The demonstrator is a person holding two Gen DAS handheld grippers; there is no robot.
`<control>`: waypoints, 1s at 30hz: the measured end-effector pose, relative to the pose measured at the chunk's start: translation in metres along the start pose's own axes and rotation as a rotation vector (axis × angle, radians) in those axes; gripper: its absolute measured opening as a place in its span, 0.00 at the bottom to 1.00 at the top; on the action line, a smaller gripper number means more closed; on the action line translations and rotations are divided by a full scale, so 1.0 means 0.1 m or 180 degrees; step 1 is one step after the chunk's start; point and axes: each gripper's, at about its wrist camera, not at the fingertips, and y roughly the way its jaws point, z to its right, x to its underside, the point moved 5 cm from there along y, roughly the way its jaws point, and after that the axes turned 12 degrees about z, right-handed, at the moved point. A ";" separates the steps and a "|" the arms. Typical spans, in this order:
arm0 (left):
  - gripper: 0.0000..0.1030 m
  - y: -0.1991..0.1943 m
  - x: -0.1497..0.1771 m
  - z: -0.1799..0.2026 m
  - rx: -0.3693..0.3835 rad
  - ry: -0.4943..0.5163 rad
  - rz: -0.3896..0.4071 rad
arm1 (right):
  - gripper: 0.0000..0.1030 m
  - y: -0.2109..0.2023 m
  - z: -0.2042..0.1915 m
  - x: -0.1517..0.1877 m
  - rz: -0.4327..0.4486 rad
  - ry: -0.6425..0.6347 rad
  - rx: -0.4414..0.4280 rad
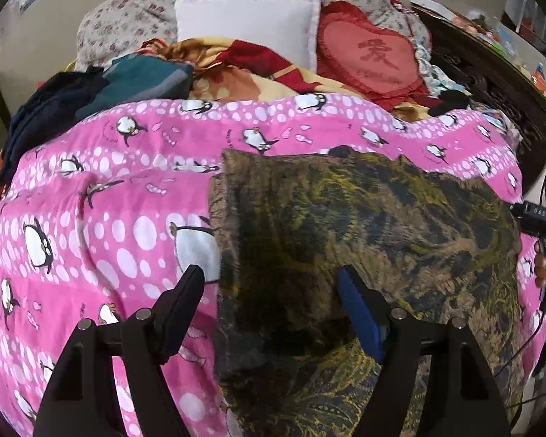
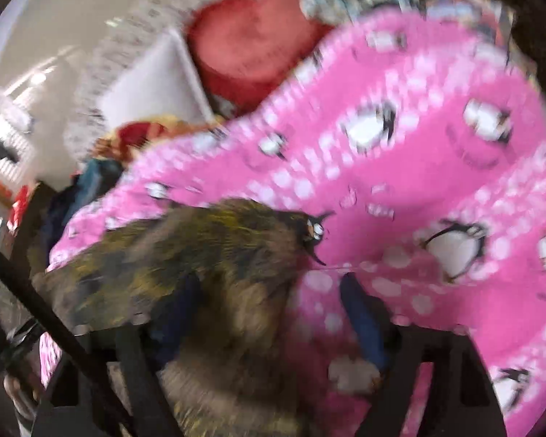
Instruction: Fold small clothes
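Left tool (image 1: 273,284) gapes wide over the mottled olive garment (image 1: 364,225); the blurred right tool (image 2: 273,291) seems wide.

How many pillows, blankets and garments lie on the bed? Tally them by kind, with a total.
Cushions: 2, white pillow, red heart pillow.
Blankets: 3, pink penguin blanket, floral quilt, red-yellow blanket.
Garments: 3, olive patterned garment, teal garment, navy garment.
Total: 8.

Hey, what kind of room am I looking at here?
Most likely a bedroom: the olive patterned garment lies on a bed covered by a pink penguin blanket, with a white pillow and a red heart cushion piled at the far end.
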 end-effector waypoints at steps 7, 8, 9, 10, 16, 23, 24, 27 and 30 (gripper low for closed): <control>0.85 0.28 0.07 -0.11 -0.0113 -0.0144 -0.0080 | 0.05 0.01 -0.19 -0.13 0.0425 -0.0844 0.0660; 0.86 0.29 0.09 -0.14 -0.0102 -0.0225 -0.0051 | 0.06 0.08 -0.16 -0.13 0.0392 -0.0905 0.0815; 0.86 0.28 0.10 -0.14 -0.0086 -0.0252 -0.0051 | 0.06 0.11 -0.12 -0.11 0.0352 -0.0883 0.0858; 0.86 0.24 0.11 -0.15 -0.0064 -0.0263 -0.0075 | 0.07 0.09 -0.09 -0.11 0.0346 -0.0823 0.0802; 0.86 -0.09 0.14 -0.21 -0.0031 -0.0255 0.0083 | 0.47 -0.63 -0.23 0.13 0.0581 -0.0901 0.0481; 0.86 0.01 0.11 -0.12 -0.0260 -0.0167 0.0125 | 0.47 -0.57 -0.73 0.63 0.0415 -0.1522 0.0352; 0.86 0.08 0.12 -0.15 -0.0377 -0.0170 0.0092 | 0.47 -0.48 -0.71 0.69 0.0350 -0.1563 0.0468; 0.88 0.19 0.18 -0.30 -0.0215 -0.0500 -0.0056 | 0.47 -0.27 -0.58 0.87 0.0176 -0.1586 0.0678; 0.88 0.15 0.18 -0.44 -0.0028 -0.0854 -0.0102 | 0.47 -0.44 -0.53 0.90 0.0189 -0.1523 0.0705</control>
